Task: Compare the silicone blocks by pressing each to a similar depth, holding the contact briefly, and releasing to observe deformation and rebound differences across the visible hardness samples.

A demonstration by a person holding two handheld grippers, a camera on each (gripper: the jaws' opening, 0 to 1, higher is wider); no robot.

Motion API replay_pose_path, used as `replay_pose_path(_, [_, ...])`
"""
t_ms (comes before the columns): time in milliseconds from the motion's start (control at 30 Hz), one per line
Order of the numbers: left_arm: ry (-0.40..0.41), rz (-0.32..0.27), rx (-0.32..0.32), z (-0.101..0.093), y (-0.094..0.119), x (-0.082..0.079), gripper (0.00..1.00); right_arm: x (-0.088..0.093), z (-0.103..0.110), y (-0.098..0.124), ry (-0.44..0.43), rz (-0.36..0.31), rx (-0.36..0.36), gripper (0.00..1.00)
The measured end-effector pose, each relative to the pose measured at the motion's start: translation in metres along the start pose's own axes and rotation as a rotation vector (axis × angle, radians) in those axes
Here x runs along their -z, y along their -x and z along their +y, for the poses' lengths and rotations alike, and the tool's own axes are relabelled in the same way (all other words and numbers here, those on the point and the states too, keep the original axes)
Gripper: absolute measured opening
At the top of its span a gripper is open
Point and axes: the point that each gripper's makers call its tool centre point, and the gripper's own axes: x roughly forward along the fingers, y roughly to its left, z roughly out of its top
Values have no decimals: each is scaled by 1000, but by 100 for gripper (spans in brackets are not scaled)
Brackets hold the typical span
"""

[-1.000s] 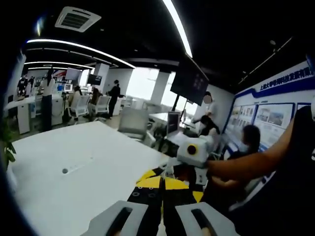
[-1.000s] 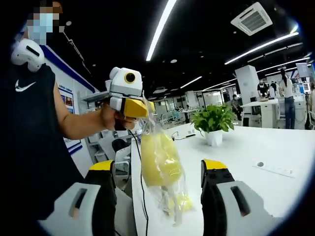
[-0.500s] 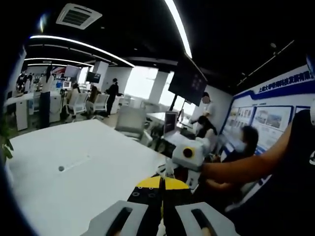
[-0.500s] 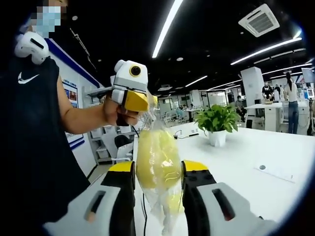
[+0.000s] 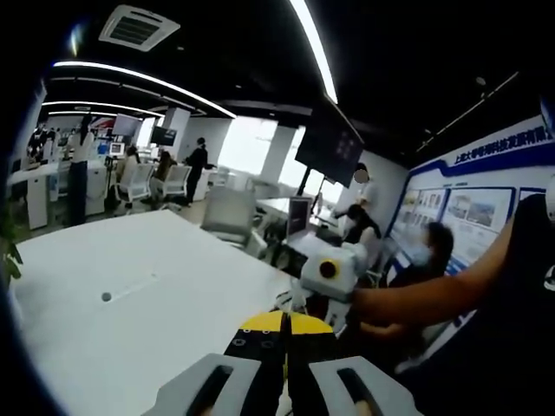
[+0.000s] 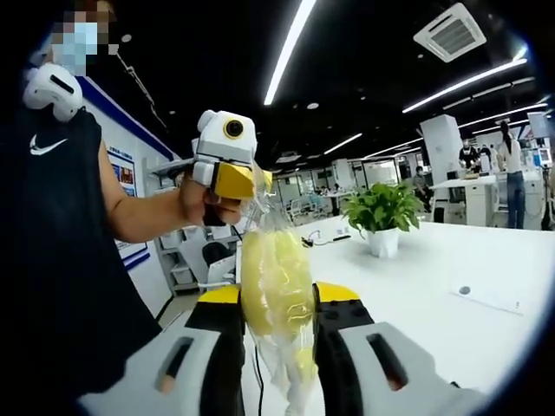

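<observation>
Hanging in mid-air above a white table [image 6: 486,260], a clear plastic bag [image 6: 276,286] of yellow silicone blocks [image 6: 277,282] is held from its top by the left gripper [image 6: 247,184], whose yellow jaws are pinched together on the bag's neck. The right gripper [image 6: 277,299] has its jaws pressed against both sides of the bag, squeezing the blocks. In the left gripper view, the left gripper [image 5: 285,322] shows its jaws together, with the right gripper [image 5: 312,299] just beyond. A potted plant [image 6: 378,217] stands on the table.
</observation>
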Motion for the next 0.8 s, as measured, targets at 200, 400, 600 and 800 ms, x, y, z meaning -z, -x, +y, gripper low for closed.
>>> replay_pose_path(200, [3, -3, 0, 0, 2, 1, 0, 1, 1, -1, -21, 18, 0, 20])
replay_pose_path(400, [-1, -7, -2, 2, 5, 1, 0, 1, 4, -4, -63, 26, -5, 16])
replay_pose_path(600, [-2, -6, -1, 4, 7, 3, 0, 3, 6, -6, -98, 47, -11, 12])
replay_pose_path(800, [-15, -4, 16, 3, 9, 6, 0, 3, 6, -5, -111, 87, 11, 6])
